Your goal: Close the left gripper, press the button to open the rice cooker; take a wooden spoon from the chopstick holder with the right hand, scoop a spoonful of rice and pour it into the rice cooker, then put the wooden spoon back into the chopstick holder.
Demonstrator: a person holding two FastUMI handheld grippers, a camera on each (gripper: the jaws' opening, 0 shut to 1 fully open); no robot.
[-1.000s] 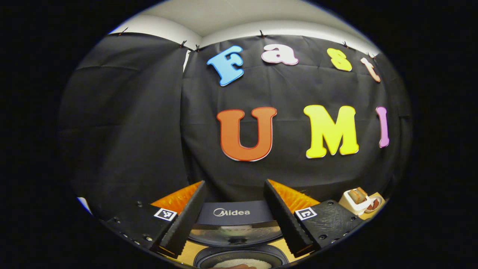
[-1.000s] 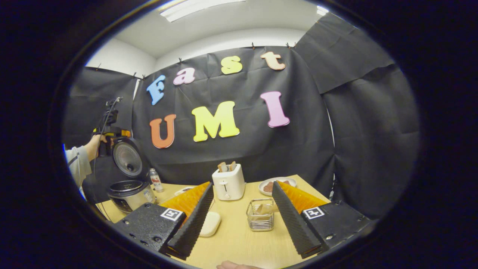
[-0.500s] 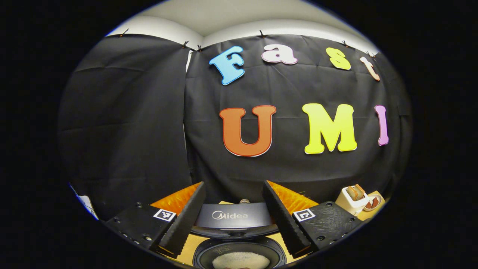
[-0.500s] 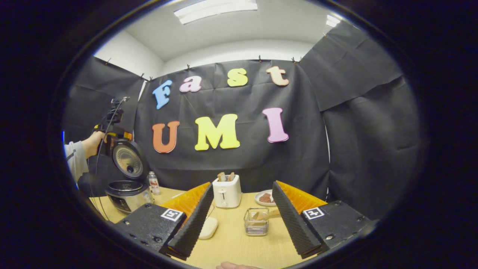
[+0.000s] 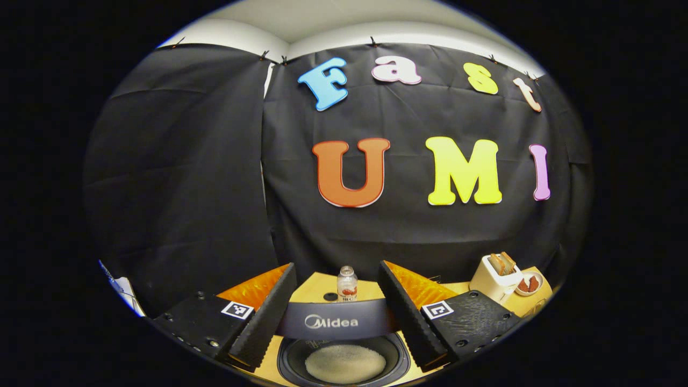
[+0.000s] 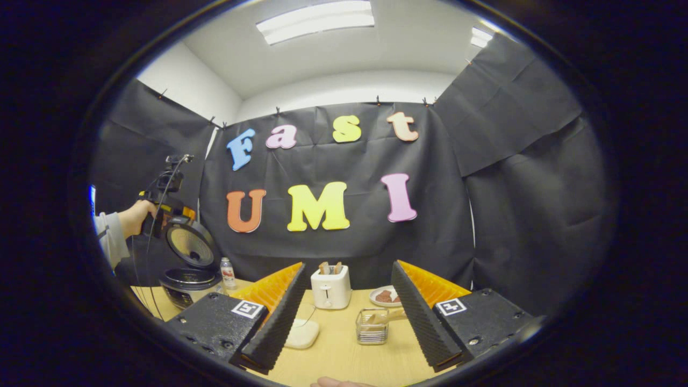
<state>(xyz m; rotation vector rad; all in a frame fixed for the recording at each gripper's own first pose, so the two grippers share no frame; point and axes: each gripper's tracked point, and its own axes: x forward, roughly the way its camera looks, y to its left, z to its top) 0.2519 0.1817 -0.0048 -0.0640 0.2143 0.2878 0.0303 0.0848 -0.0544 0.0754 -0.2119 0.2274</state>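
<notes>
Bottle newly visible behind rice cooker.

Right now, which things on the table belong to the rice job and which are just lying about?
Belong to the job:
rice cooker, lid up
rice in its pot
chopstick holder with the wooden spoon
dish beside the holder, contents unclear
left gripper and right gripper, both open

Lying about:
toaster
small bottle
plate of food
</notes>
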